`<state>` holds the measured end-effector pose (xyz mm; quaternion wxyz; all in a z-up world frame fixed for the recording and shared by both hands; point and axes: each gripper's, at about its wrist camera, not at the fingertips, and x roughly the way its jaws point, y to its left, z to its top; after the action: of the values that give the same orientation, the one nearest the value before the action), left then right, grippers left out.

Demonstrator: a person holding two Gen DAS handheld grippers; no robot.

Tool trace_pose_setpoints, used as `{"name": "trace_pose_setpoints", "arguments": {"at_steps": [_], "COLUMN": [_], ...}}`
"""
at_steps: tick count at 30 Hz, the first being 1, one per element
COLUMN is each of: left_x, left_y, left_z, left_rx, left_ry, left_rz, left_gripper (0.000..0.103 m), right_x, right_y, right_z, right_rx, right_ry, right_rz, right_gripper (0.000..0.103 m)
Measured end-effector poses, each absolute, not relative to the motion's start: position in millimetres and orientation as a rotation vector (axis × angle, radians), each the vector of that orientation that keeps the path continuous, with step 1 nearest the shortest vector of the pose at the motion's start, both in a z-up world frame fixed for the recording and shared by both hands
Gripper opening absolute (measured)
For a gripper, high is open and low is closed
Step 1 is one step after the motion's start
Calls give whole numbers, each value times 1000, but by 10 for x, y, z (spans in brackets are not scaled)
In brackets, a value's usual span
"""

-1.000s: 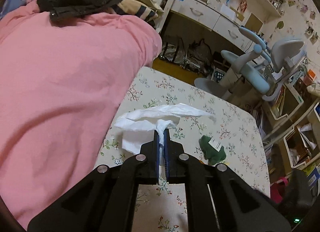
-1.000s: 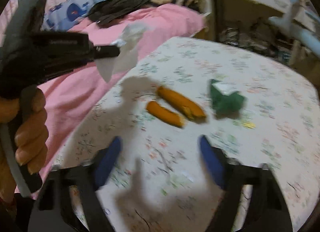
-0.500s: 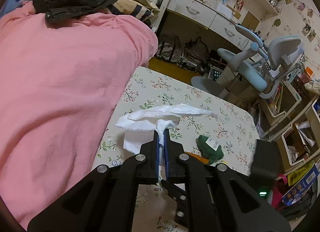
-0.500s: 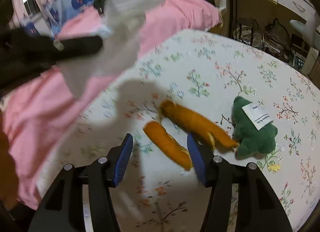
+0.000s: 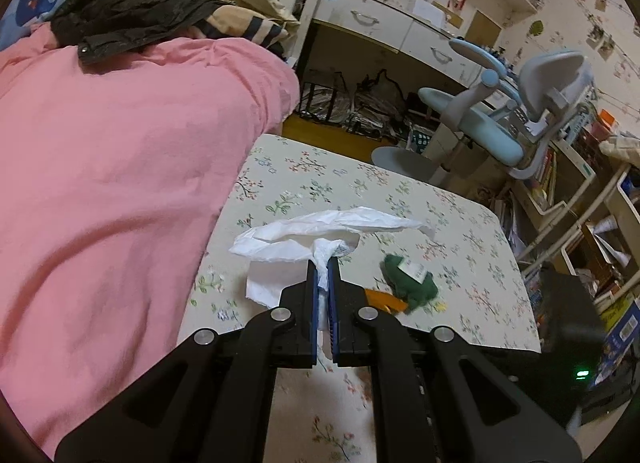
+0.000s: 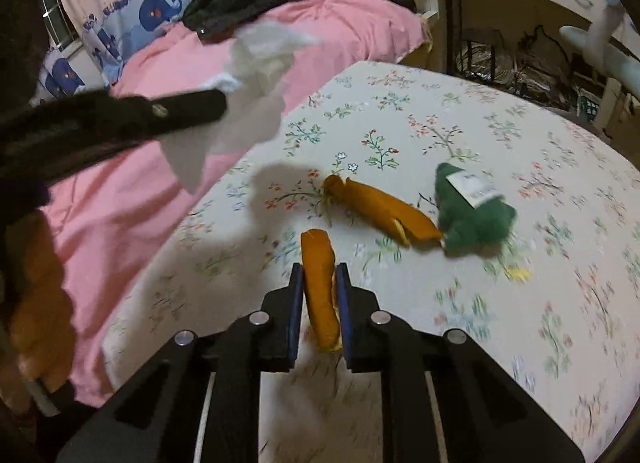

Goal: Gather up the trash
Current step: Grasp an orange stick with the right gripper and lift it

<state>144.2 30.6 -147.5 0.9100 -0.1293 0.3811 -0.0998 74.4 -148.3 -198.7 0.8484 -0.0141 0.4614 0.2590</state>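
Right gripper (image 6: 319,283) has closed since the earlier frame, when its jaws were wide open; it now clamps the near orange peel piece (image 6: 319,263) just over the floral bench (image 6: 480,135). Left gripper (image 5: 322,271) stays shut on the crumpled white tissue (image 5: 320,231), held above the bench edge. Second peel piece (image 6: 380,209) lies on the bench, touching the green plush toy (image 6: 474,215).

A white tissue (image 5: 320,229), two orange peels (image 6: 320,283) (image 6: 380,207) and a green plush toy (image 6: 472,219) with a white tag show over the cream desk (image 6: 440,123) patterned with small flowers, beside a pink bed cover (image 5: 120,183) and whale-print blue pillow (image 6: 156,11).
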Motion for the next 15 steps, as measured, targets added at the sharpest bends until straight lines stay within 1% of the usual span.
{"name": "trace_pose_setpoints", "arguments": {"at_steps": [8,15], "left_x": [913,131], "left_y": [225,16], "left_z": [-1415,-1460], "left_rx": [-263,-233], "left_ry": [778,794], "left_rz": [-245,-302], "left_gripper": [5,5], "right_x": [271,-324], "right_y": [-1725,-2037], "right_z": [-1727,-1682], "right_rx": [42,166], "right_ry": [902,864], "right_rz": [486,471], "right_gripper": [17,17]}}
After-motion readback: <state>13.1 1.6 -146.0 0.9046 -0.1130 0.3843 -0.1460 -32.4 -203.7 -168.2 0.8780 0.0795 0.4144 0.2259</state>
